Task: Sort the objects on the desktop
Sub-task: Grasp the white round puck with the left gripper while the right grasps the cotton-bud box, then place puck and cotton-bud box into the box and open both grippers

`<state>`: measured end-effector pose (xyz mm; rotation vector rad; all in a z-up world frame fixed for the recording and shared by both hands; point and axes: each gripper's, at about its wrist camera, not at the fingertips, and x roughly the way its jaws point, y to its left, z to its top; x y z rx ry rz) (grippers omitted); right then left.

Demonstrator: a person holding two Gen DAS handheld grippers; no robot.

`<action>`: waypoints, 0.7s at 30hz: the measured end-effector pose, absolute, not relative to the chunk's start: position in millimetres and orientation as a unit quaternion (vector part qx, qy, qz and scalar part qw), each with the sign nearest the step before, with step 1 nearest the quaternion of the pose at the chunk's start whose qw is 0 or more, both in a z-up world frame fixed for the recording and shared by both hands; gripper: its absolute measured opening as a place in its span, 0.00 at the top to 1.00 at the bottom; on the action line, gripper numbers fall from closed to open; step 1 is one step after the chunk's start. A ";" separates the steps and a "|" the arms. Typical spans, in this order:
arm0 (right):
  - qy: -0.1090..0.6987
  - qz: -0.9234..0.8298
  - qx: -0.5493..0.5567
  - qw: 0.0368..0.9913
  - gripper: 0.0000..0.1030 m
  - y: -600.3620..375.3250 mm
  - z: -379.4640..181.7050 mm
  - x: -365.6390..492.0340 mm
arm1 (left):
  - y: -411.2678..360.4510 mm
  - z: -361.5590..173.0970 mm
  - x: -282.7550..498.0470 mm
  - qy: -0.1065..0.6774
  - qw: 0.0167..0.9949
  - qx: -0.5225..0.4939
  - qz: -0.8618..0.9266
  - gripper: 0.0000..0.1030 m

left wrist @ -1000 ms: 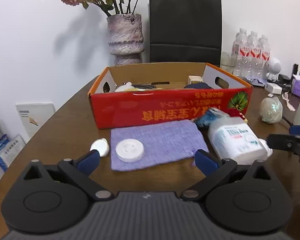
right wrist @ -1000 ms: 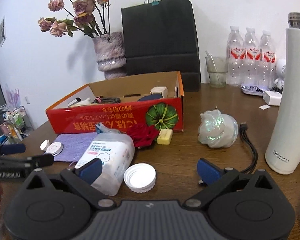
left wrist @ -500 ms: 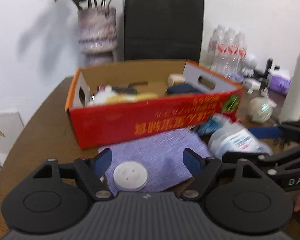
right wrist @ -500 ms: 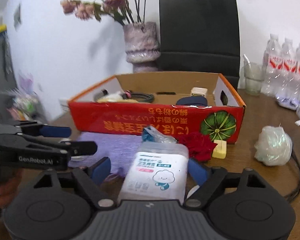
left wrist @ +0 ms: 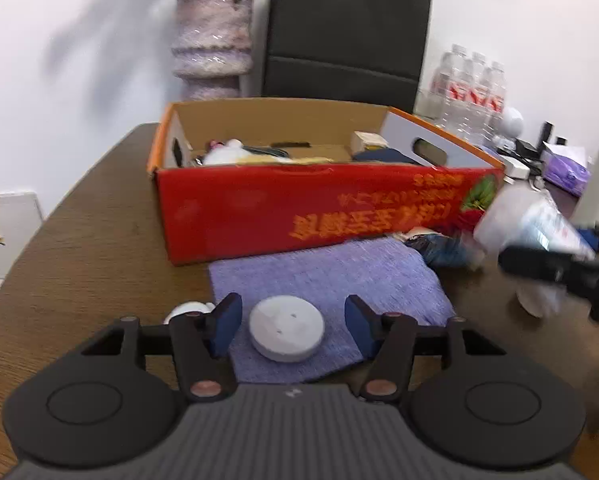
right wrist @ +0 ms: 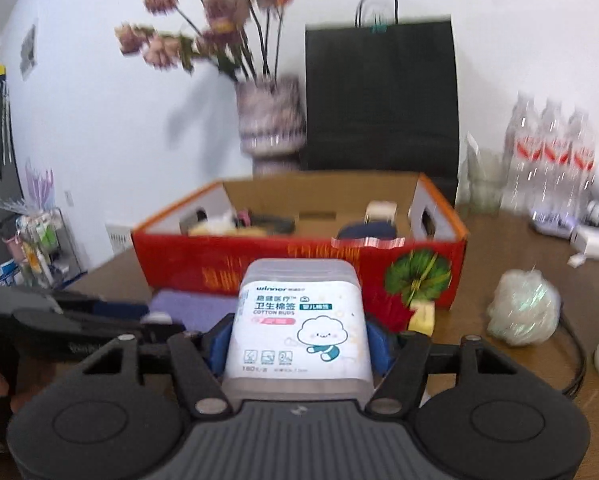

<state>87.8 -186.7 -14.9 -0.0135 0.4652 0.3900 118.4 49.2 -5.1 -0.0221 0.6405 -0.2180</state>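
Right tool (right wrist: 297, 346) clamped on a clear plastic cotton-bud box (right wrist: 299, 320) — lifted before the red cardboard carton (right wrist: 259, 268), left tool (left wrist: 291, 322) parted wide around a white round disc (left wrist: 286, 328) on a purple knitted cloth (left wrist: 339, 276).

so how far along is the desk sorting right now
Partly done. The red box already holds several items. In hand: the right gripper is shut on the cotton bud container, lifted in front of the box, and the open left gripper straddles the white round disc on the purple cloth. Left on the table: the cloth, a yellow block and an iridescent ball.
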 end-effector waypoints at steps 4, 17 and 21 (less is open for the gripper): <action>0.206 0.193 -0.009 0.959 0.38 -187.1 -7.8 81.1 | 43.3 -5.2 112.7 0.310 0.944 -0.007 -0.112 0.62; 0.169 0.195 0.073 0.963 0.38 -222.2 38.4 86.7 | 63.8 74.9 92.8 0.212 0.966 -0.102 -0.112 0.62; 0.170 0.182 0.066 0.966 0.38 -219.5 70.0 123.4 | 62.9 110.0 134.3 0.214 0.965 -0.108 -0.107 0.62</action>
